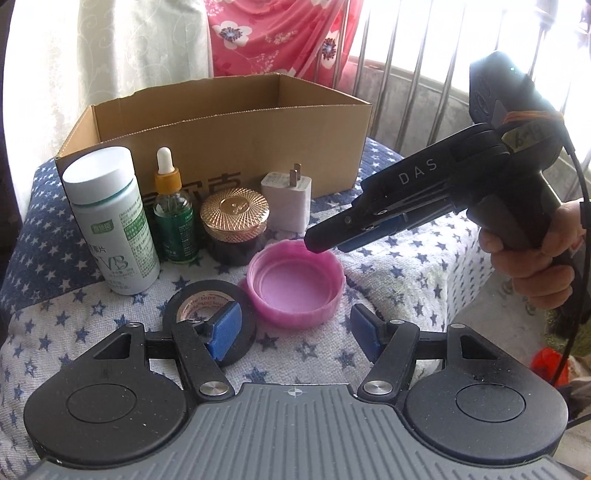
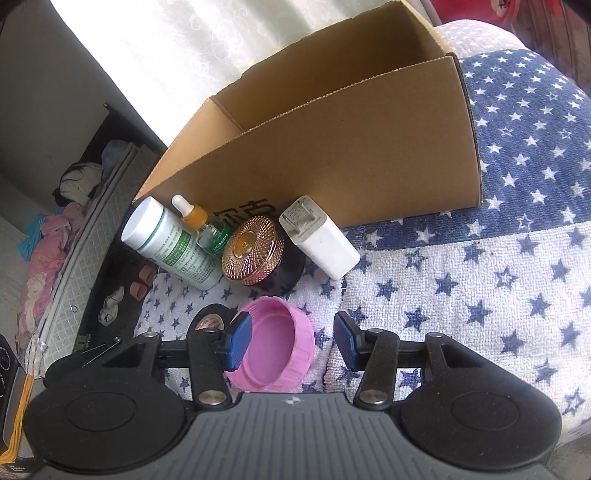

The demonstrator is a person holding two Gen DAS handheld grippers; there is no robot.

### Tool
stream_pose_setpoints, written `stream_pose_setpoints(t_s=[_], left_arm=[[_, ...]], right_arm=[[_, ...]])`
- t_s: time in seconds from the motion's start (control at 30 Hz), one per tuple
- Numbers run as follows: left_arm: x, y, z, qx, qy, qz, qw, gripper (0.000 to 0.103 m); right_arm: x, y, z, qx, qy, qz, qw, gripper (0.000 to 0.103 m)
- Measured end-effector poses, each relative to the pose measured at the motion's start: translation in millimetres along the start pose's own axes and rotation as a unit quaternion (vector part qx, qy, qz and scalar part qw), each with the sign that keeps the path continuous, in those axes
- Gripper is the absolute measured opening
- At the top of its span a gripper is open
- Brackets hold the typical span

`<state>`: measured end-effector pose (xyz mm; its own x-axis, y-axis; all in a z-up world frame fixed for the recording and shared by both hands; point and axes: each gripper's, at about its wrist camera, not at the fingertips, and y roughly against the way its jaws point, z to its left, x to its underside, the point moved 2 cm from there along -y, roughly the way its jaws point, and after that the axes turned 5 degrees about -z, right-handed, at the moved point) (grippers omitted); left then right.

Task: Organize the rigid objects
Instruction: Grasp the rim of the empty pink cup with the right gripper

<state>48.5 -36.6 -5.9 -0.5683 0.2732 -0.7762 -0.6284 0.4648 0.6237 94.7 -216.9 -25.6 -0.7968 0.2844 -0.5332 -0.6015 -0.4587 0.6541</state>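
Note:
An open cardboard box [image 1: 236, 136] stands at the back of a star-patterned towel. In front of it stand a white pill bottle [image 1: 110, 221], a green dropper bottle [image 1: 173, 214], a dark jar with a gold lid [image 1: 235, 225] and a white charger plug [image 1: 286, 201]. A pink lid [image 1: 295, 284] lies open side up beside a black tape roll [image 1: 208, 314]. My left gripper [image 1: 293, 332] is open, low over the towel, its left finger over the tape roll. My right gripper [image 2: 291, 341] is open over the pink lid [image 2: 273, 350], its tip at the lid's far rim [image 1: 317, 240].
The towel [image 2: 480, 288] covers a cushioned surface that drops off at the left, with clothes and slippers on the floor below [image 2: 48, 251]. Metal bars [image 1: 413, 55] and a pink flowered cloth [image 1: 273, 33] stand behind the box.

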Motion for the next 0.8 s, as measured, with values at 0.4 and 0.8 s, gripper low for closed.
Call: stream_pose_setpoints(t_s=[0.4, 0.8], left_arm=[[-1.9, -20.4, -13.1, -0.034, -0.016, 0.005, 0.9993, 0.063], [-7.9, -33.3, -21.4, -0.06, -0.026, 0.01, 0.9978, 0.064]], right_arm=[[4.4, -11.3, 6.7, 0.022, 0.071, -0.002, 0.997, 0.031], [2.4, -17.3, 3.8, 0.018, 0.082, -0.002, 0.996, 0.022]])
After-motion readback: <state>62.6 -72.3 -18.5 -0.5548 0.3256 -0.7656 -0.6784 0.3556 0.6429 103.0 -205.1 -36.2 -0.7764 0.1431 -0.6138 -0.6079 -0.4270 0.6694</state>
